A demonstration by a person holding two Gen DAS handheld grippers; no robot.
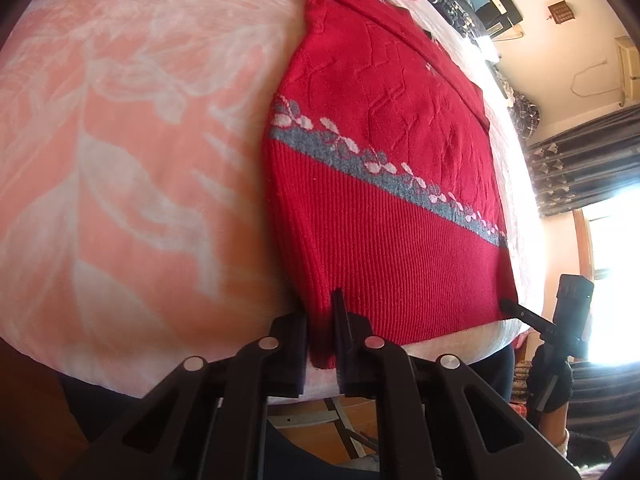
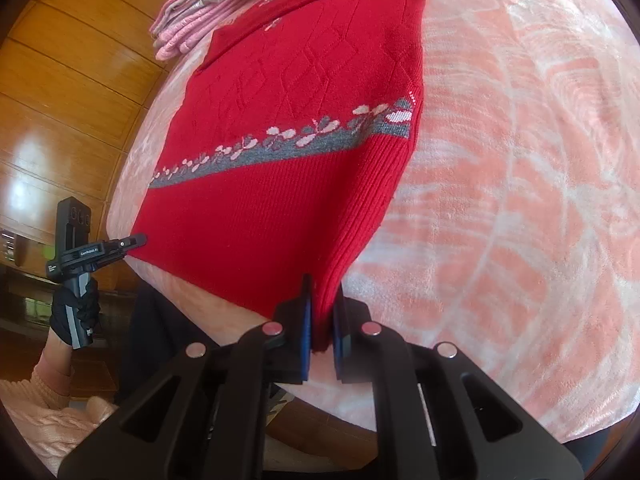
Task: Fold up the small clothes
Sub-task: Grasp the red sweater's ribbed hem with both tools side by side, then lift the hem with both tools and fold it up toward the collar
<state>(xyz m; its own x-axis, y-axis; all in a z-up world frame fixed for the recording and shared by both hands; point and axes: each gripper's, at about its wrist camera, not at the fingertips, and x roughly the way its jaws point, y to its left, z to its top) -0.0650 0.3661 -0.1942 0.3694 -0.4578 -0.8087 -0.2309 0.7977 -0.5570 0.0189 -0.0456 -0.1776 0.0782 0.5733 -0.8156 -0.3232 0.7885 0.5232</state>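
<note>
**Both claws clamped on the sweater hem**

We see a red sweater (image 1: 384,184) lying flat on a pink-and-white patterned blanket (image 1: 132,160), with a grey band of pale flowers (image 1: 360,164) across its lower half and ribbed knit below that. The hem faces us; the collar end points away.

Left claw (image 1: 322,344): jaws closed on the hem corner at one side of the sweater, red knit pinched between the pads. Right claw (image 2: 320,332): same state, jaws together on the opposite hem corner, fabric trapped between the blue-lined pads (image 2: 306,328).

Each camera catches the other claw at the far hem corner: from the left wrist view the right one shows at the right edge, its tip touching the knit; from the right wrist view the left one shows at the left edge, held by a hand in a black glove (image 2: 76,312) with a pale knit sleeve (image 2: 48,408) below it.

Beyond the collar end sits a pile of pink clothes (image 2: 200,4), touching the sweater's far edge. Wood panelling (image 2: 68,92) is behind on one side, dark curtains (image 1: 588,164) and a bright window on the other.
</note>
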